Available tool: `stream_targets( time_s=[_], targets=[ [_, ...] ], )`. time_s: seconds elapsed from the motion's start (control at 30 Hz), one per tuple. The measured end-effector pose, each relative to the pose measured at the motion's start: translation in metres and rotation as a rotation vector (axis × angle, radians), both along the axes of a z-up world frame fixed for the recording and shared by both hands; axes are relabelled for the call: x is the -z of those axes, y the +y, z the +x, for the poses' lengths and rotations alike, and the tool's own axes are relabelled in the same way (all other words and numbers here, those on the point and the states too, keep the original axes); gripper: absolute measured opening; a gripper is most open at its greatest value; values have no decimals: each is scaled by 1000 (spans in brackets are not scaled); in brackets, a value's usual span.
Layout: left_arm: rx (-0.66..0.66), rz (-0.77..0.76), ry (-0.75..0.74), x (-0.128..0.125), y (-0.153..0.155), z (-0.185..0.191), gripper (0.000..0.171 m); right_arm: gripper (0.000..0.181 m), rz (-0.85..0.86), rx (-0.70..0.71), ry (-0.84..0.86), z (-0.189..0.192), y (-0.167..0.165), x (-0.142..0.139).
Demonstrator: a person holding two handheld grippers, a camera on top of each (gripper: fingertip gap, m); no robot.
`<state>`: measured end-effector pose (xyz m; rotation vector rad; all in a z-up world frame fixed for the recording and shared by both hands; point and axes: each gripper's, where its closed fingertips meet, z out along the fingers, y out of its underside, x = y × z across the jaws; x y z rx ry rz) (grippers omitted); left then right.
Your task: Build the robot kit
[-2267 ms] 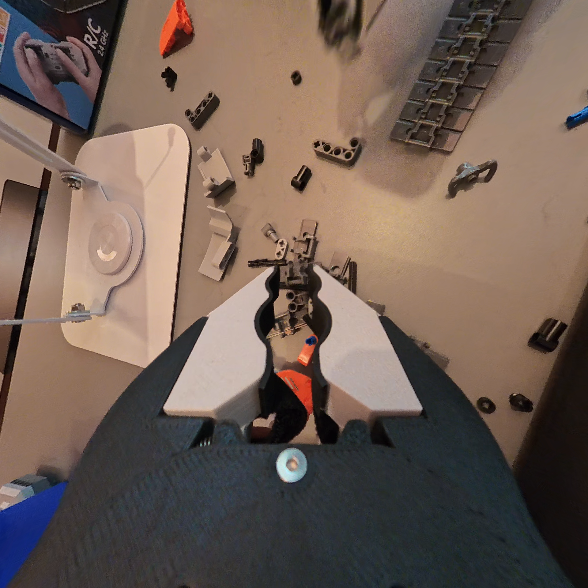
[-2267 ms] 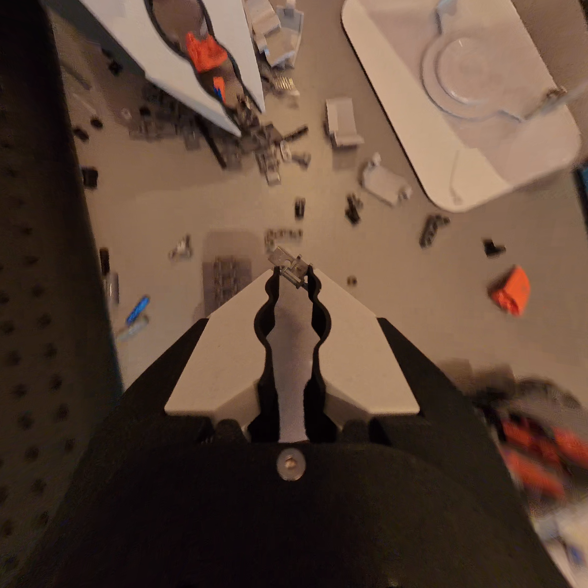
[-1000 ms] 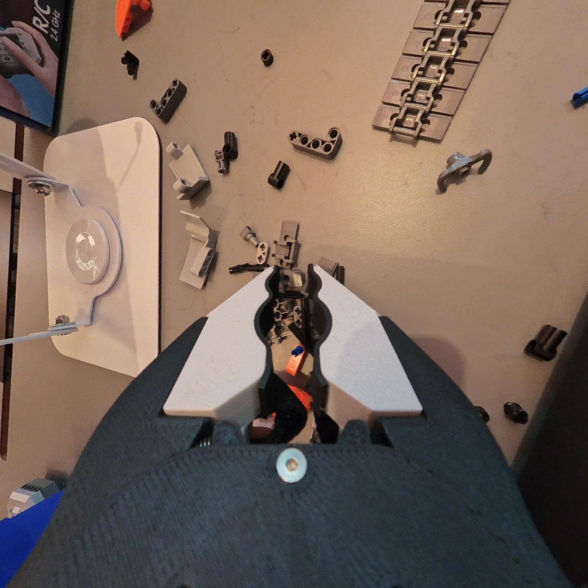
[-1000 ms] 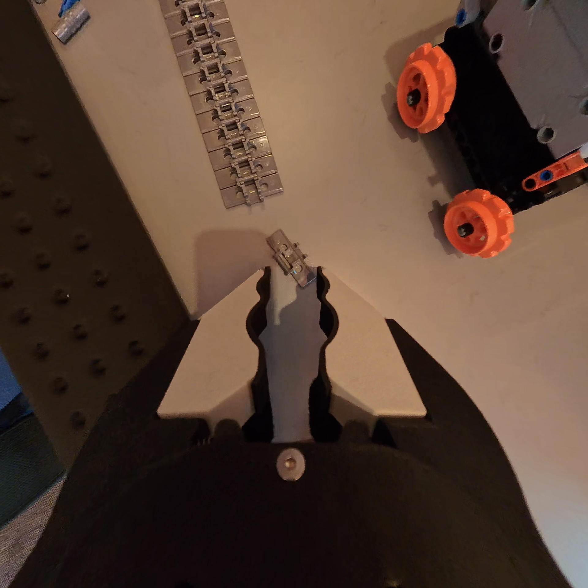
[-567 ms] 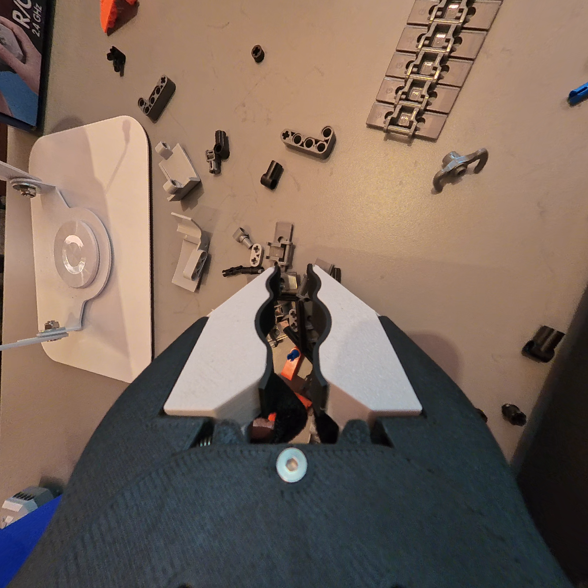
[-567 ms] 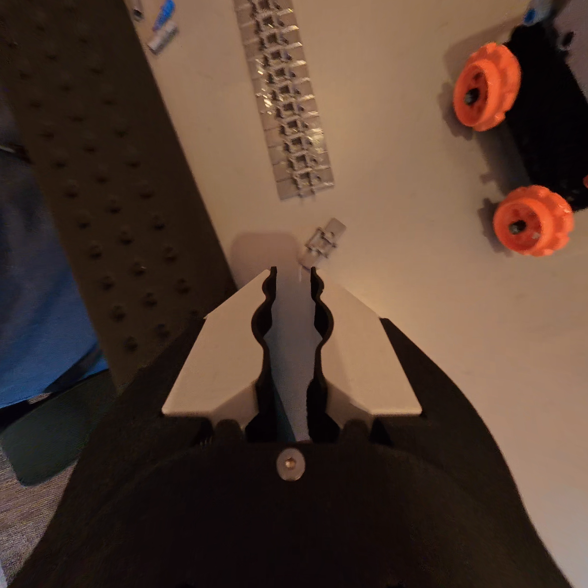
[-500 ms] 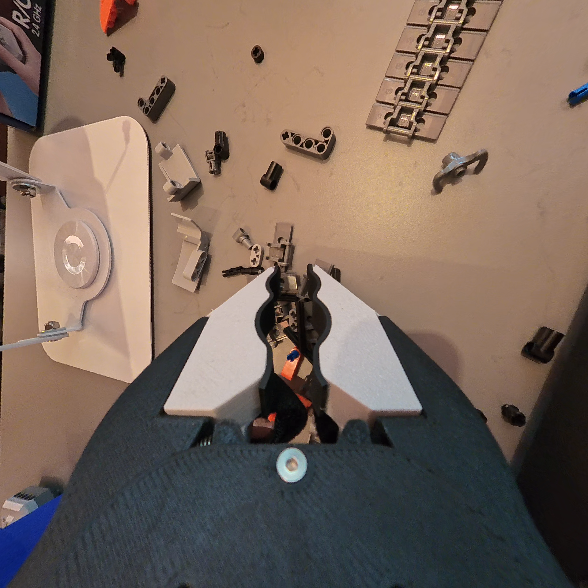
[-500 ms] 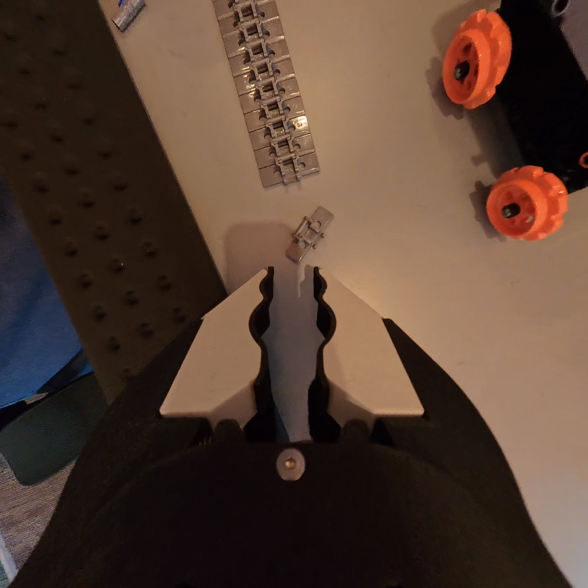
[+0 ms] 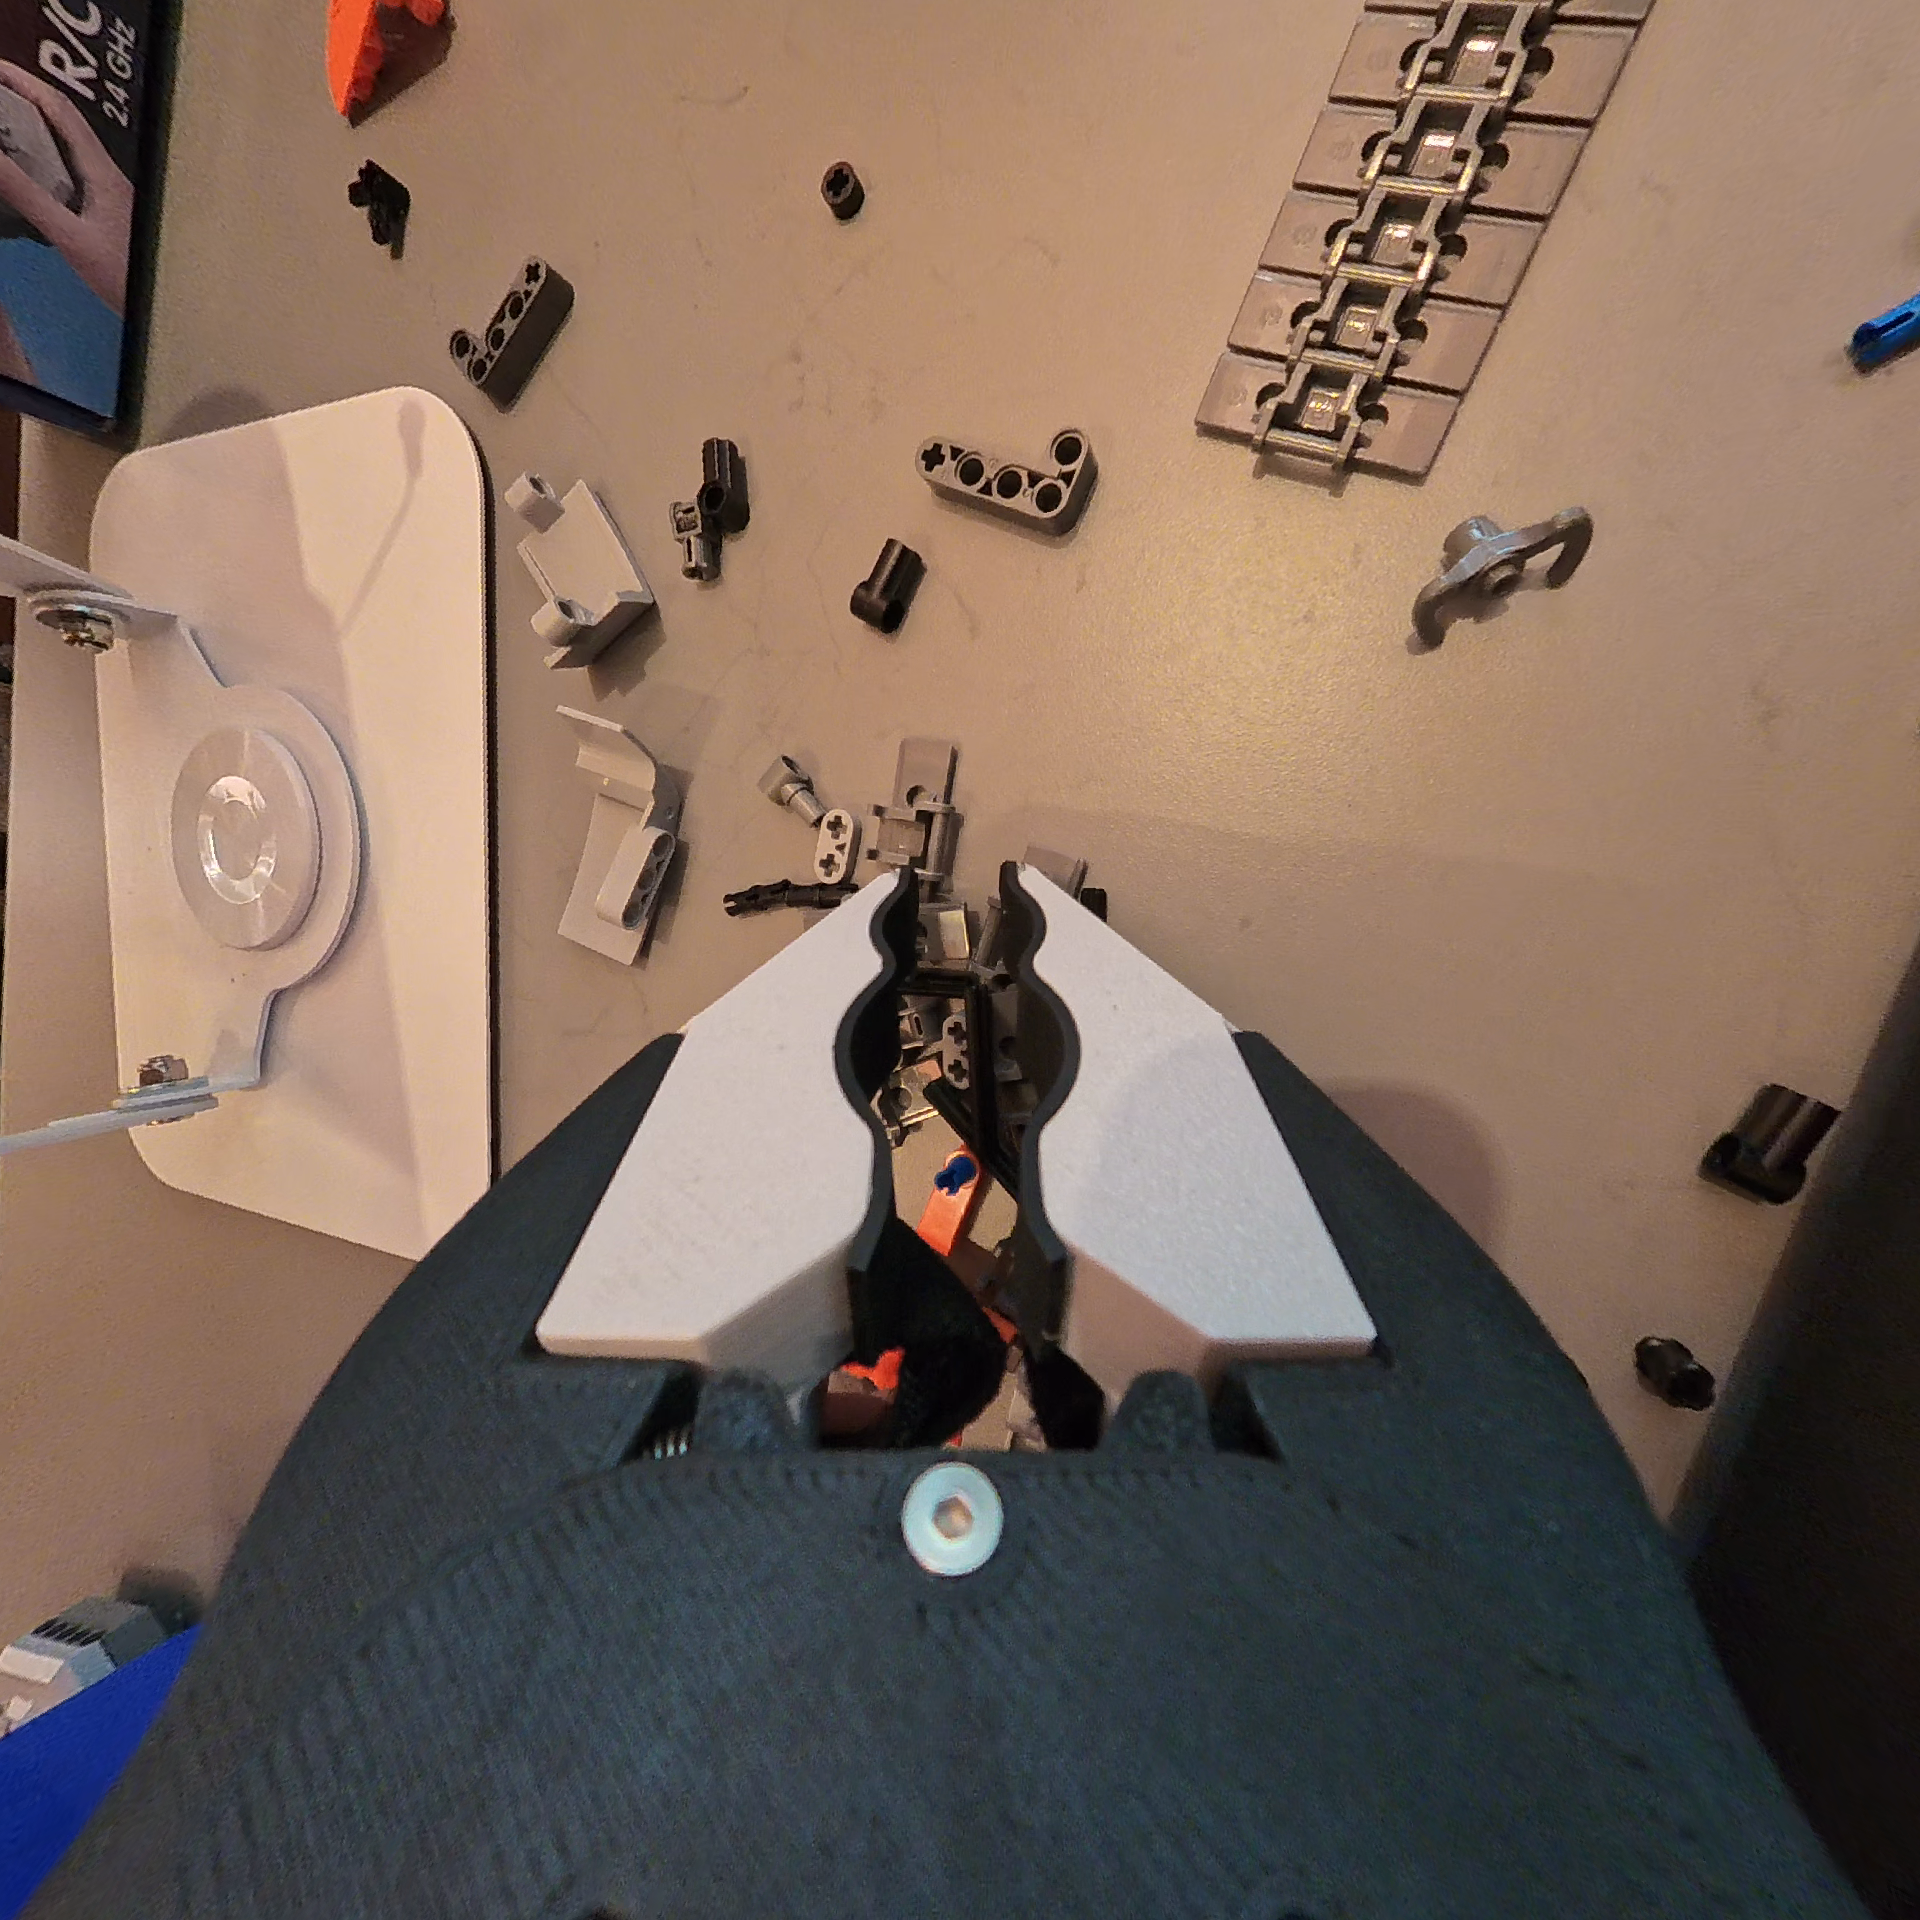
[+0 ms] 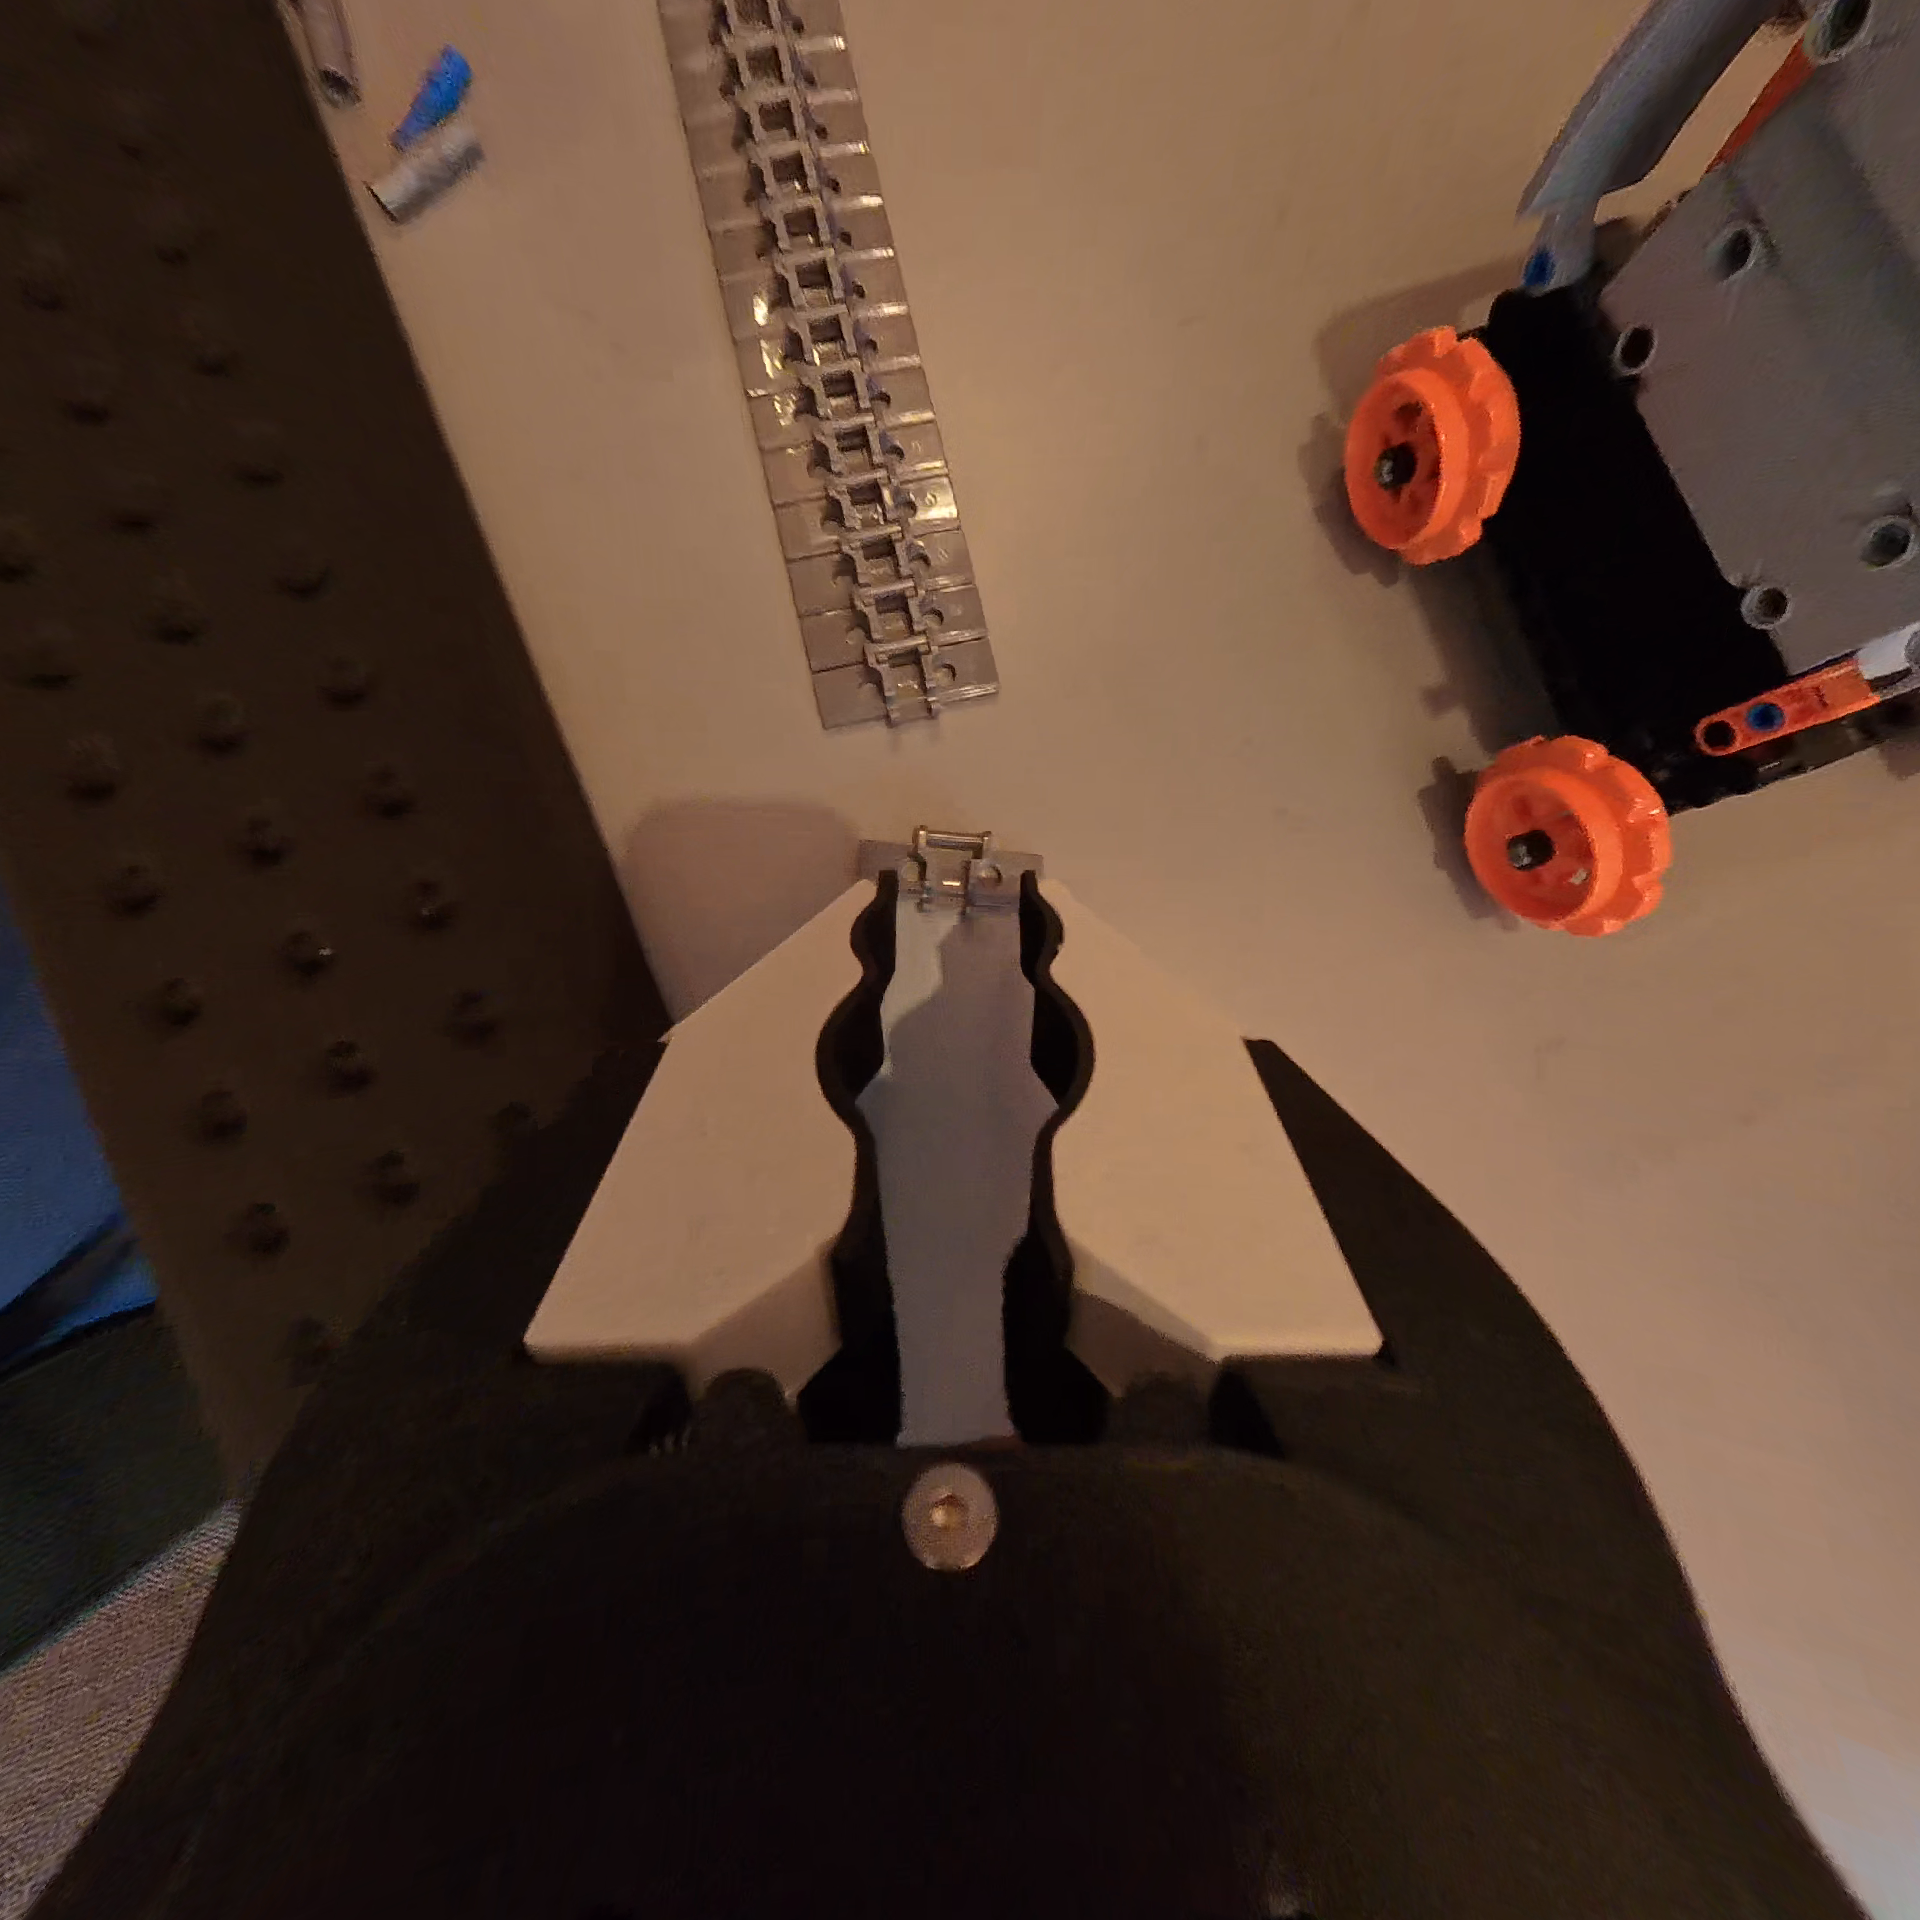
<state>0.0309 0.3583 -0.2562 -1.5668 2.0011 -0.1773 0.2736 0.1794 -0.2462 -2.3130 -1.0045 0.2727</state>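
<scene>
Here, in the left wrist view, the left gripper (image 9: 958, 883) is hovering over a heap of parts (image 9: 940, 1039) on the table (image 9: 1247, 779), its jaws standing a narrow way apart with nothing pinched between them. Taking the heap as the landmark, a white stand (image 9: 301, 790) is lying well to its left, a grey track strip (image 9: 1392, 260) far beyond it to the right, and a grey L-beam (image 9: 1008, 480) beyond it.

In the right wrist view, the right gripper (image 10: 951, 883) is closing on a single track link (image 10: 951, 864), which is sitting crosswise at its tips; whether it is truly clamped I cannot tell. The strip (image 10: 842, 416) is lying just beyond the link, and the orange-wheeled chassis (image 10: 1621, 540) well to the right of it. A good grip would, I judge, be squeezing the link's flat ends squarely, keeping its hinge clear.
</scene>
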Motion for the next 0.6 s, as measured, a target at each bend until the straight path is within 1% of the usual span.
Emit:
stream_targets(
  time_s=[0.1,0.13,0.2,0.27,0.43,0.6],
  targets=[
    [1,-1,0,0,0,0,14,24,-20,-2,-21,-3,0,9],
    [2,-2,0,0,0,0,14,22,-17,6,-29,-2,2,12],
    [6,-3,1,1,-1,1,13,8,-3,10,-19,-3,4,12],
    [8,-2,1,1,-2,2,13,8,0,0,-11,-5,5,12],
    [8,-2,1,1,-2,2,13,8,44,-96,-9,-18,8,2],
    [8,-6,-1,1,-3,4,13,8,15,-173,-30,-27,11,6]
  ],
)
